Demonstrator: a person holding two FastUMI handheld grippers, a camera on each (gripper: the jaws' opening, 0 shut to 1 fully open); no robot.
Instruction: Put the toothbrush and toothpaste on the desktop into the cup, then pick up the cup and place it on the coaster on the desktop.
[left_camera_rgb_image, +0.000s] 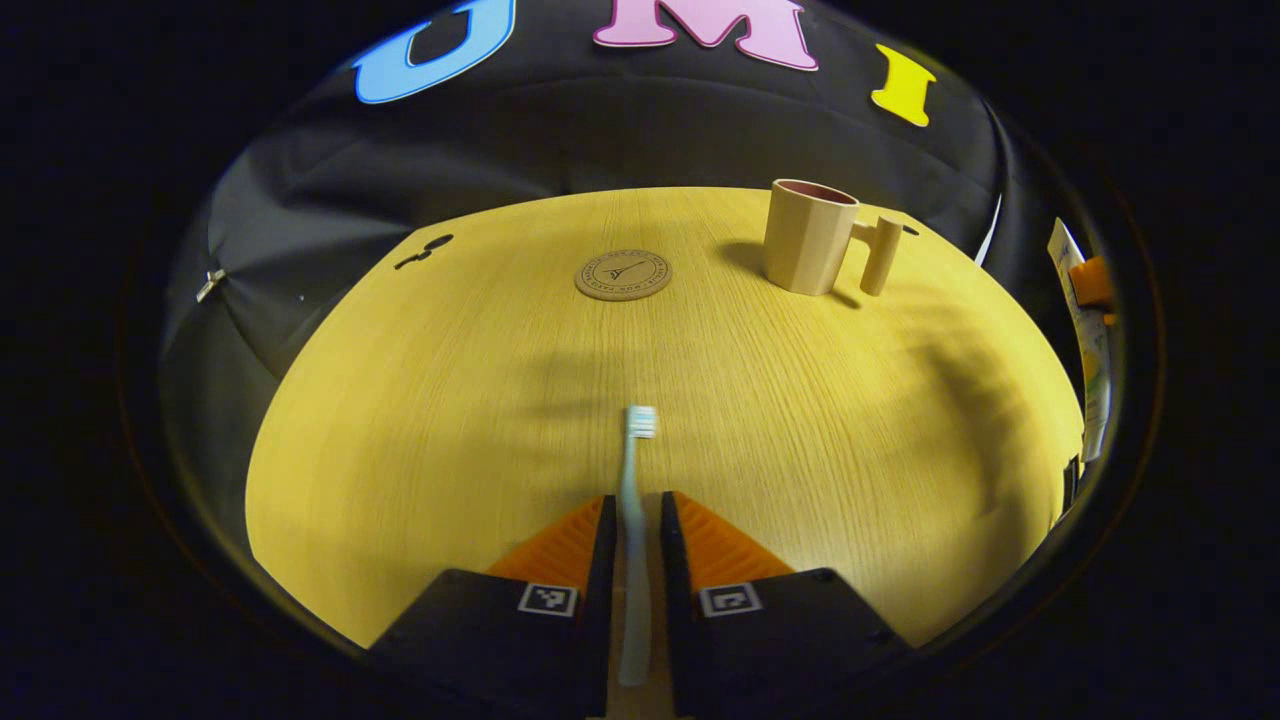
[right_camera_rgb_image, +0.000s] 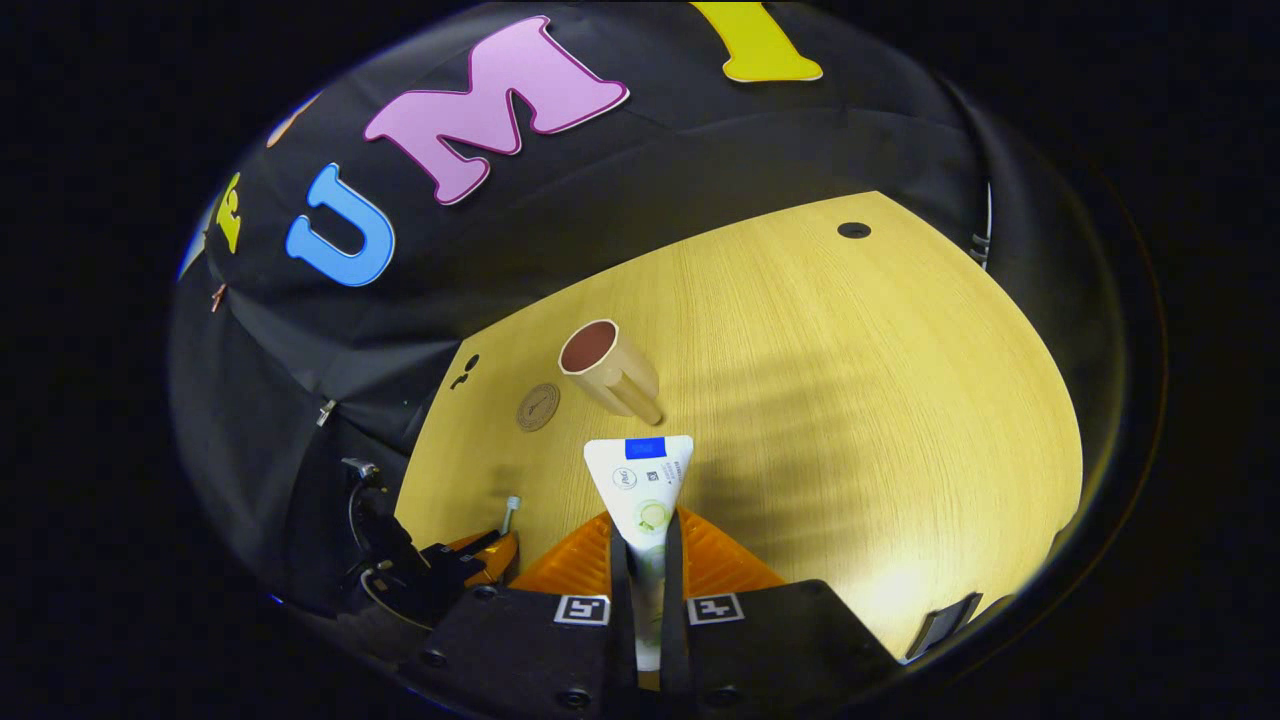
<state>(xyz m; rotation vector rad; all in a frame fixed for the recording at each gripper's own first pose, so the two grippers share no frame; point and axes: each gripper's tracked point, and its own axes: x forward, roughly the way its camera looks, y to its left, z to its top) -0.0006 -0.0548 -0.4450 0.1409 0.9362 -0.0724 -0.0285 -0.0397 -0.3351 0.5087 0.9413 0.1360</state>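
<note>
left gripper (left_camera_rgb_image: 634, 520) clamps toothbrush (left_camera_rgb_image: 634, 500) | right gripper (right_camera_rgb_image: 646, 540) clamps toothpaste (right_camera_rgb_image: 640, 480), cap hidden

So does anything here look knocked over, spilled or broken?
Nothing stands out. The cup stands upright and empty on the desktop beside the coaster; the left tongs hold the toothbrush, the right tongs the toothpaste.
</note>
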